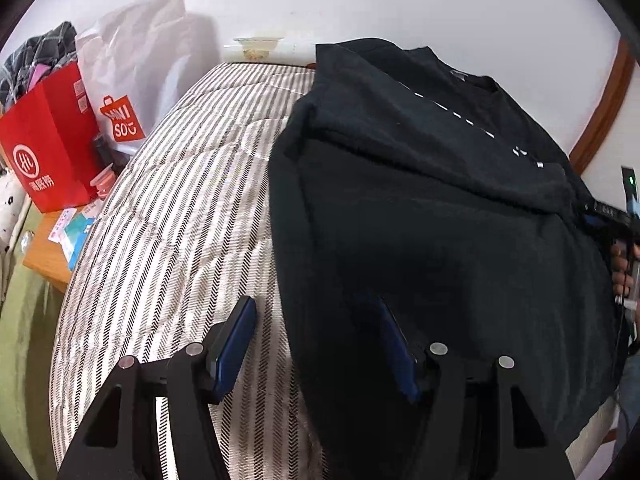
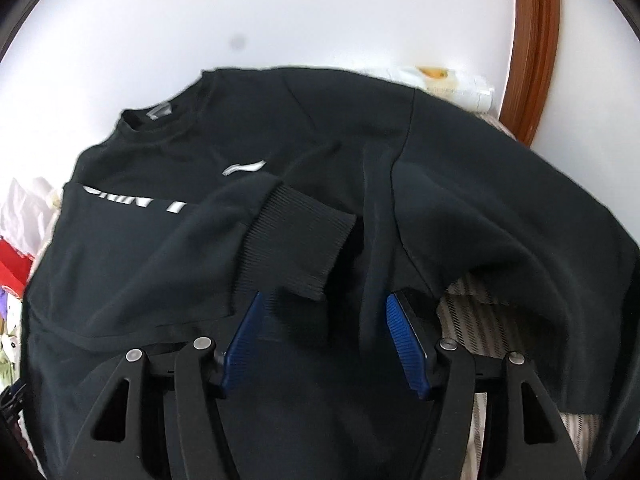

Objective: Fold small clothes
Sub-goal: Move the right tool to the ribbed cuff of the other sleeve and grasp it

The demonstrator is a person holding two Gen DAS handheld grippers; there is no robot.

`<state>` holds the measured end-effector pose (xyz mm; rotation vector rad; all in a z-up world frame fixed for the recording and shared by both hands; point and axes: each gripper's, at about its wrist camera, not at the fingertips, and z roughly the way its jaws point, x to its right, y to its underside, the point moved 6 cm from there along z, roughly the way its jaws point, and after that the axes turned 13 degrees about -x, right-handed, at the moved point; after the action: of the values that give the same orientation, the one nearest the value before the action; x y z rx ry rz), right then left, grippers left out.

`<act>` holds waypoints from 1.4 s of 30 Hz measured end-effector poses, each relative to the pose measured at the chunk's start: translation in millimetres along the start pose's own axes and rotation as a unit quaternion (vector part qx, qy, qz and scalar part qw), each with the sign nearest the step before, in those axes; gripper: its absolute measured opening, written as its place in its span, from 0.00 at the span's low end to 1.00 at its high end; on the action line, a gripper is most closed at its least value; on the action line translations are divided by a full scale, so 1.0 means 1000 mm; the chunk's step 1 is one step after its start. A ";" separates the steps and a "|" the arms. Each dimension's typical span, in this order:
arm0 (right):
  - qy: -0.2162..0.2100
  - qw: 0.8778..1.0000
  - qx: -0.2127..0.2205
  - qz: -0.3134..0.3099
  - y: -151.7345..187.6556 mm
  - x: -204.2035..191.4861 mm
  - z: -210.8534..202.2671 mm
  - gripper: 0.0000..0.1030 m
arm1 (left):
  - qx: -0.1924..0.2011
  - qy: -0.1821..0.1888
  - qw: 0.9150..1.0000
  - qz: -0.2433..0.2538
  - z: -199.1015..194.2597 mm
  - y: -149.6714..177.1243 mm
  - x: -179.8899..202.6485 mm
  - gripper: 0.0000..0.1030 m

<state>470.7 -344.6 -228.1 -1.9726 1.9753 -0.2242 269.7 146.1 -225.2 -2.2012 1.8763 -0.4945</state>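
— While the sweatshirt [image 1: 420,208] lies spread on the striped mattress [image 1: 180,208], how far would you say the folding has got?

— Partway, I'd judge. Starting at the left: the left gripper [image 1: 316,344] hangs over the garment's left edge with its jaws about half apart. One blue pad [image 1: 236,344] is over bare mattress at about seven o'clock in its view, the other is over the dark cloth, and nothing is pinched between them.

— And the garment itself?

— It fills the middle and right of that view, from five round to one o'clock, collar toward the wall. One sleeve is already laid across the chest, its ribbed cuff [image 2: 296,236] sitting near the centre of the right camera's view, just below the white logo [image 2: 244,168].

— So that sleeve is done?

— It looks so. The right gripper [image 2: 324,336] sits just below the cuff, at six o'clock, with its jaws apart; the cloth lies under and between them, but the pads aren't pressing on anything.

— What's left?

— At three to four o'clock in the right view, the other sleeve [image 2: 520,232] still bulges outward, mattress showing beneath it. I'd guess that one needs bringing in, and then the body folding up. The red bag [image 1: 48,140] at nine o'clock plays no part.
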 end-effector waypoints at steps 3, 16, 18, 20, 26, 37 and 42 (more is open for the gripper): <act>-0.021 1.000 0.000 0.012 -0.006 0.000 0.012 0.52 | 0.002 -0.007 1.000 0.003 0.000 0.001 0.001 0.59; -0.047 0.998 0.044 -0.021 -0.001 0.006 -0.043 0.04 | -0.002 -0.012 1.000 0.001 0.000 0.001 0.001 0.59; -0.054 0.997 0.045 -0.019 0.003 0.008 -0.048 0.04 | -0.002 -0.012 1.000 0.003 0.000 0.002 0.000 0.59; -0.040 0.998 0.043 -0.033 0.006 0.005 -0.050 0.04 | -0.002 -0.013 1.000 0.001 -0.001 0.003 -0.001 0.59; -0.018 0.999 0.015 -0.032 0.010 0.003 -0.035 0.09 | -0.008 -0.001 1.000 -0.007 -0.004 0.005 0.000 0.59; 0.045 0.999 0.012 -0.023 0.038 0.042 -0.017 0.31 | -0.008 -0.007 1.000 0.003 -0.004 0.009 0.005 0.60; 0.030 0.999 0.027 -0.029 0.032 0.029 -0.019 0.55 | -0.010 -0.012 1.000 0.003 -0.003 0.008 0.008 0.60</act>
<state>434.3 -375.0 -225.4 -2.0138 1.9283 -0.3511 262.1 136.6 -224.7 -2.2033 1.8834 -0.4483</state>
